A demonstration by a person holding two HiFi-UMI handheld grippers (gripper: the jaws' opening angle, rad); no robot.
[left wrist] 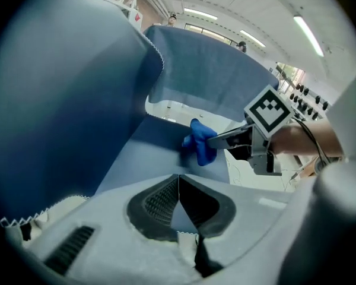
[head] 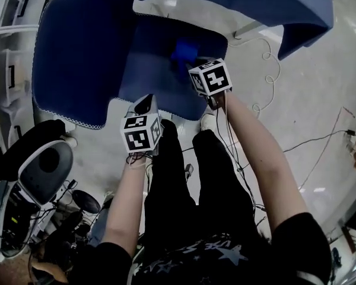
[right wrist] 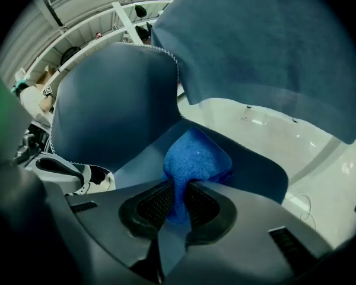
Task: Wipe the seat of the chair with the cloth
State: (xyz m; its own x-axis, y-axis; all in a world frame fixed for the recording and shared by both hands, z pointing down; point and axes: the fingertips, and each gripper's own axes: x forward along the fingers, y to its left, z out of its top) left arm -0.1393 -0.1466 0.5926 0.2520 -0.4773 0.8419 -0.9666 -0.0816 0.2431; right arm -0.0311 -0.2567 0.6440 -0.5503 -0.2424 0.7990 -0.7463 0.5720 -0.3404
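Right hand-held gripper [right wrist: 177, 198] clamped on a bright blue cloth [right wrist: 193, 156], jaws closed tight around a gathered fold, the rest of the fabric bulging out in front of the tips. Same cloth [head: 183, 51] seen from the head view as a small bright patch on the dark blue seat [head: 160, 64] of the chair, toward the seat's far part, just ahead of the right marker cube. From the left gripper view, cloth [left wrist: 200, 141] hanging bunched from the right tool's tips [left wrist: 216, 138], lower end down at the seat surface [left wrist: 157, 153].

Left hand-held gripper [left wrist: 178, 186] with jaws brought together at the tips, nothing pinched between them, only the seat showing past them. In the head view, left hand-held gripper [head: 145, 105] held near the seat's front edge, well apart from the cloth.

To the left of the seat, a large blue upholstered panel [head: 77, 52] with a white zigzag-stitched edge; at the far right, another blue panel [head: 255, 5], separated from the seat by a strip of pale floor [head: 320, 111]. Thin cables [head: 273, 76] looping over that glossy floor beside the chair. Below, black trousers [head: 184, 171] between two bare forearms.
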